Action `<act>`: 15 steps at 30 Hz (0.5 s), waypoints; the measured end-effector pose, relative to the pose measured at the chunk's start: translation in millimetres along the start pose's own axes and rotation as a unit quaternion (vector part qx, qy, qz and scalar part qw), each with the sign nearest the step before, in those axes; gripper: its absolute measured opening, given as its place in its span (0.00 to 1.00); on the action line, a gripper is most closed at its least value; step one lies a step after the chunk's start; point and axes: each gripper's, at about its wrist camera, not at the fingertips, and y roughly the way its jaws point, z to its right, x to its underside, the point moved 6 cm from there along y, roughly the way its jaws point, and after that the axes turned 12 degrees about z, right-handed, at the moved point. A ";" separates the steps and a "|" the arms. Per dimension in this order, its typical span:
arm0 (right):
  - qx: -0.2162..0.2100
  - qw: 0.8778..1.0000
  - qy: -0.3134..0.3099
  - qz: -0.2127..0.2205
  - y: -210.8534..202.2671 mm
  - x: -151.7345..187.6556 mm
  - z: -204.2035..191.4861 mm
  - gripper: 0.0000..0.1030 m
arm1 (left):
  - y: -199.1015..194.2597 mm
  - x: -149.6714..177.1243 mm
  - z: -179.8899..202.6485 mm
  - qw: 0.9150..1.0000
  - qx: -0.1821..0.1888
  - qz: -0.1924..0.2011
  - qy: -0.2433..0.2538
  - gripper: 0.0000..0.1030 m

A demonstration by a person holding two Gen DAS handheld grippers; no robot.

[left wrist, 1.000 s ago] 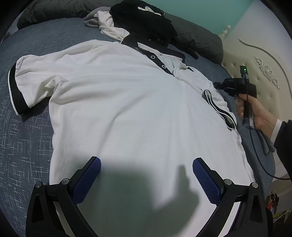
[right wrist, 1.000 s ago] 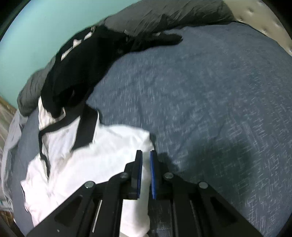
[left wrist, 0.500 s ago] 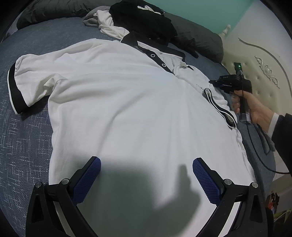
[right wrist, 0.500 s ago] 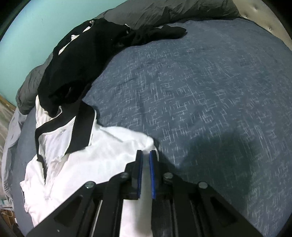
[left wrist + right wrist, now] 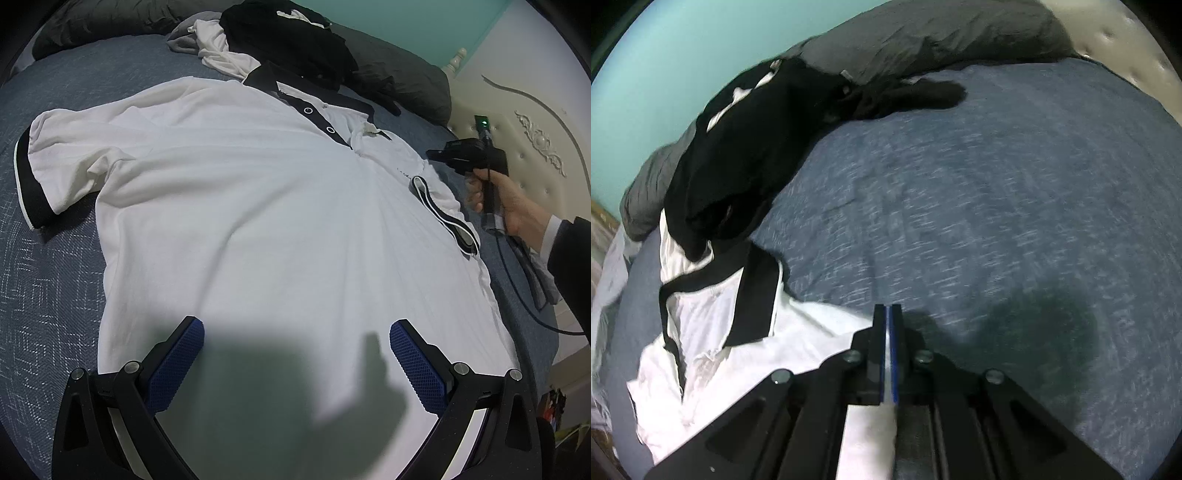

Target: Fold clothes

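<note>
Shirt [image 5: 258, 206], white with black collar, fills mid-frame on the blue bed [image 5: 48, 288]; no writing legible. Left gripper [image 5: 295, 354] jaws apart above its hem; right gripper [image 5: 888, 332] jaws clamped on its sleeve

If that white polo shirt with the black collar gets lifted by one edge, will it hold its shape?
Probably not. The white polo shirt with the black collar lies wrinkled on the blue bedspread, so it looks floppy. White fabric is already pinched in the right gripper, so it will likely drape and trail.
</note>
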 end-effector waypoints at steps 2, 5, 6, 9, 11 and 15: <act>-0.001 1.000 0.010 0.010 -10.5 -6.4 8.0 0.03 | 0.0 -0.4 -0.5 1.000 0.001 0.000 -0.002 1.00; -0.014 1.000 0.021 0.013 -30.5 -8.5 15.5 0.04 | 1.5 -1.2 -1.6 1.000 0.003 0.000 -0.007 1.00; -0.024 0.999 0.025 0.005 -36.9 -1.5 14.4 0.05 | 2.1 -1.4 -1.5 1.000 0.003 -0.001 -0.007 1.00; -0.056 0.998 0.038 -0.018 -56.6 19.9 11.4 0.13 | 1.8 -1.3 -1.2 1.000 0.003 -0.001 -0.007 1.00; -0.067 0.996 0.038 -0.042 -76.4 50.0 12.7 0.20 | 2.4 -1.3 -0.8 1.000 0.003 -0.001 -0.006 1.00; -0.084 0.993 0.045 -0.062 -107.6 96.3 16.8 0.21 | 1.5 -1.9 -1.2 1.000 0.003 -0.001 -0.008 1.00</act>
